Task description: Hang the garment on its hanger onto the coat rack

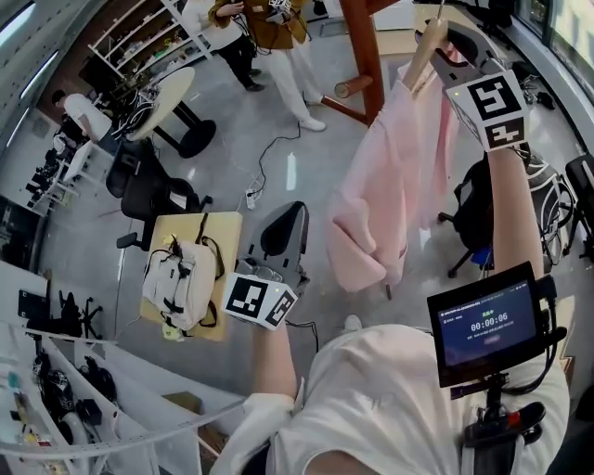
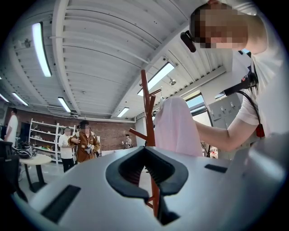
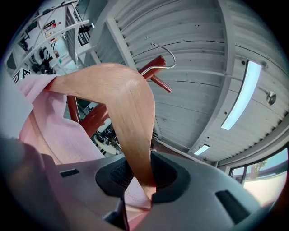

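High at the right of the head view, my right gripper [image 1: 444, 44] is shut on the arm of a wooden hanger [image 1: 422, 51]. A pink garment [image 1: 390, 195] hangs from it, next to the red-brown coat rack pole [image 1: 362, 56]. The right gripper view shows the jaws [image 3: 144, 180] clamping the hanger arm [image 3: 131, 113]. Its metal hook [image 3: 165, 56] is in the air just above a rack peg [image 3: 156, 70], and pink cloth [image 3: 54, 126] lies to the left. My left gripper [image 1: 286, 223] is low, shut and holds nothing. It [image 2: 156, 203] faces the rack [image 2: 148, 117] and garment [image 2: 178, 128].
A pale backpack [image 1: 181, 278] lies on a small wooden table [image 1: 225, 227] at the left. Black office chairs stand at the left [image 1: 153, 190] and the right [image 1: 473, 213]. People [image 1: 269, 28] stand behind the rack. A cable and power strip [image 1: 251, 197] lie on the floor.
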A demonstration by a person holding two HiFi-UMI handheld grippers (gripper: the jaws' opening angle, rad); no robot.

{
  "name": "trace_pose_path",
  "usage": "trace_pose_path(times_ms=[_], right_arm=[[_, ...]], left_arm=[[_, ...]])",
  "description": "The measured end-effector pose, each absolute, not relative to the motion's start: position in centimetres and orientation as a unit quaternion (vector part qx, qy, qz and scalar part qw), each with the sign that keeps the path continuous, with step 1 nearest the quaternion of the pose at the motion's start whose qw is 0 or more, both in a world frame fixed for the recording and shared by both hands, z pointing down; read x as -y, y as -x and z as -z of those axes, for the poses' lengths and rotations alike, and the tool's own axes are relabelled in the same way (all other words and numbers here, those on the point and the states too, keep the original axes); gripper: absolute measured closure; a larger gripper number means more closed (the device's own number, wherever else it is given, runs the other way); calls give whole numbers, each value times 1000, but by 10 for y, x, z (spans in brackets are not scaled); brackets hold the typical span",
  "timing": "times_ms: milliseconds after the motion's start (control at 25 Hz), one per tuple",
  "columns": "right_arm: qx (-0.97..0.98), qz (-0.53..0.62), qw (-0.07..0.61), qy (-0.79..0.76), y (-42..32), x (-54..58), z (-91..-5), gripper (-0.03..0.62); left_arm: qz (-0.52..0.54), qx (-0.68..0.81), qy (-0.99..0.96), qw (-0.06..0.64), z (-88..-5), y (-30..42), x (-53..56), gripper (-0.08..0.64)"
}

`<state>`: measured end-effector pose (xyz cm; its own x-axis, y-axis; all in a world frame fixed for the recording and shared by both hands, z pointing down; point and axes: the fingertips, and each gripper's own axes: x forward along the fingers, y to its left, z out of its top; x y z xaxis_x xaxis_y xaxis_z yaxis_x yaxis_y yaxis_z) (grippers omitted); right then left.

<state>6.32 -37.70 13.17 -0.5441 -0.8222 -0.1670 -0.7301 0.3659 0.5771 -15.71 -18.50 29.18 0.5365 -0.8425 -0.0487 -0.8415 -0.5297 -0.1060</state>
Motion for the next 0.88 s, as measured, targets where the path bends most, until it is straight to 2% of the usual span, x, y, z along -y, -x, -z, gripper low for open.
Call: trace_pose_path(times_ms=[880], right_arm=[[846, 285, 100, -439, -21, 387, -168, 499]], left_arm=[[5, -495, 868, 47, -302, 174, 181, 554]])
